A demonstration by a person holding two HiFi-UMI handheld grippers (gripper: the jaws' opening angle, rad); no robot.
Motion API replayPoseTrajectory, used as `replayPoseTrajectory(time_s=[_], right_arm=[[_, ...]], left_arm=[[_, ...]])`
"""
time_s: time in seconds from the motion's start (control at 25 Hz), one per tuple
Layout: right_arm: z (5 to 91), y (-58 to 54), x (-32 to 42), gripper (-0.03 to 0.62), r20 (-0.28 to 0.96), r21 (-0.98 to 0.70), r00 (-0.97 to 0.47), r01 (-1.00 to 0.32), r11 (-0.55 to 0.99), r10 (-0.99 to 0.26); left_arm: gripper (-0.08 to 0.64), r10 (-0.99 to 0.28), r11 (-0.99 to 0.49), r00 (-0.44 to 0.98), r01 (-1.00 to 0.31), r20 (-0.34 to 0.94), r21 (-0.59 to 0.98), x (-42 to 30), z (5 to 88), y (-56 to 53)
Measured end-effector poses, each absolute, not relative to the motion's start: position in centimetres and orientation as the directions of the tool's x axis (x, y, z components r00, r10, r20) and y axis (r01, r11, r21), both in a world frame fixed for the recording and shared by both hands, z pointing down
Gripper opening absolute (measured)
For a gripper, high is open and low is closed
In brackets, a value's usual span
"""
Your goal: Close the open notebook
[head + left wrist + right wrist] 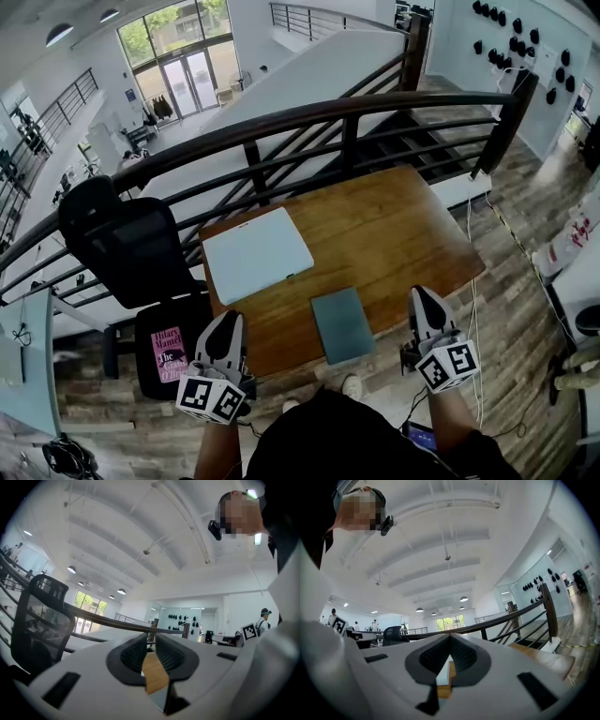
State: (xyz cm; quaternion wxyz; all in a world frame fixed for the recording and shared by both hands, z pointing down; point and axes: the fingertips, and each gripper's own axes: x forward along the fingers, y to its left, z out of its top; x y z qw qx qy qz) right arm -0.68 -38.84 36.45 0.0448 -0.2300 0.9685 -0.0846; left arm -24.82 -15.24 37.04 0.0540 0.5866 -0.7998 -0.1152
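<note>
1. The notebook [342, 323], teal-covered, lies flat on the table [403, 225], close to the table's near edge and about midway along it; its cover is down, so I judge it already closed
2. Handling, as a judgement: it looks thin and light, with a cover stiff enough to swing over as one leaf and soft pages that could fan or crease; the smooth cover may slide on the wood if pushed sideways
3. Where to hold: the free long edge of the cover, away from the spine, pinched shallowly, while the other gripper steadies the page block against the table; which edge is the spine I cannot tell
4. The left gripper [225, 323] hangs off the table's near-left corner; its jaws are drawn nearly together with a narrow slit between them, and only the table shows through, so it grasps nothing
5. The right gripper [424, 298] hangs off the table's near edge toward the right; its jaws are clenched tip to tip and empty
6. Count: one teal notebook; one pale slab [258, 253] on the table's far-left part, also closed, a laptop or a larger notebook, I cannot tell; one chair [127, 248] off the table's left side with one pink book [169, 353] on its seat; two grippers; one table
</note>
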Motion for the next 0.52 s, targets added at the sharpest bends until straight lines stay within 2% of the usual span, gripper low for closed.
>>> replayPoseTrajectory(time_s=[0.52], right_arm=[[37.5, -38.9, -2.3, -0.006, -0.031, -0.194, -0.914, -0.393, 0.899, -0.406]], left_arm=[[0.061, -0.957, 0.258, -0.283, -0.927, -0.057, 0.272, -24.4, 37.0, -15.5]])
